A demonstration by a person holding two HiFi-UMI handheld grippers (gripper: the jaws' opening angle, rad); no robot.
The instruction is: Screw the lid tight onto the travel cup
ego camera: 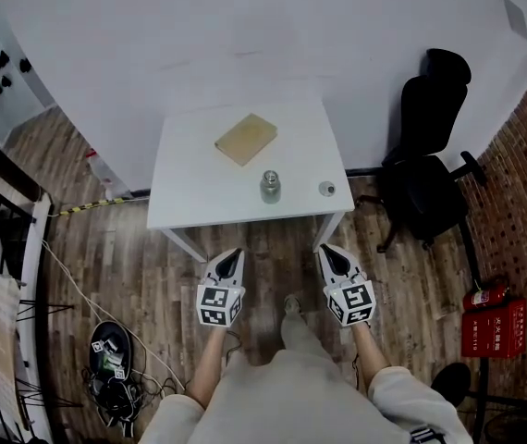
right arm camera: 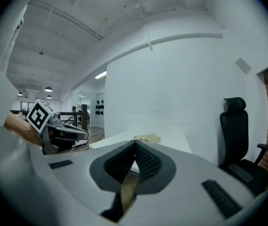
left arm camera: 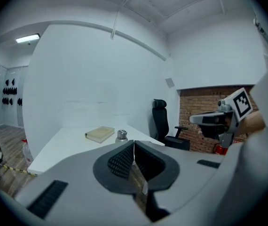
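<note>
A small travel cup (ego camera: 270, 186) of glass and metal stands near the front edge of the white table (ego camera: 189, 174); the left gripper view shows the cup (left arm camera: 121, 135) just beyond the jaws. Its round lid (ego camera: 327, 189) lies on the table to the cup's right. My left gripper (ego camera: 235, 254) hangs short of the table's front edge, shut and empty. My right gripper (ego camera: 326, 251) is level with it on the right, also shut with nothing in it. In each gripper view the jaws meet, left gripper (left arm camera: 133, 143), right gripper (right arm camera: 135, 142).
A tan book (ego camera: 246, 139) lies at the back of the table. A black office chair (ego camera: 427, 160) stands to the right, against a brick wall with a red fire extinguisher box (ego camera: 496, 325). Cables and a black case (ego camera: 111, 363) lie on the wooden floor at left.
</note>
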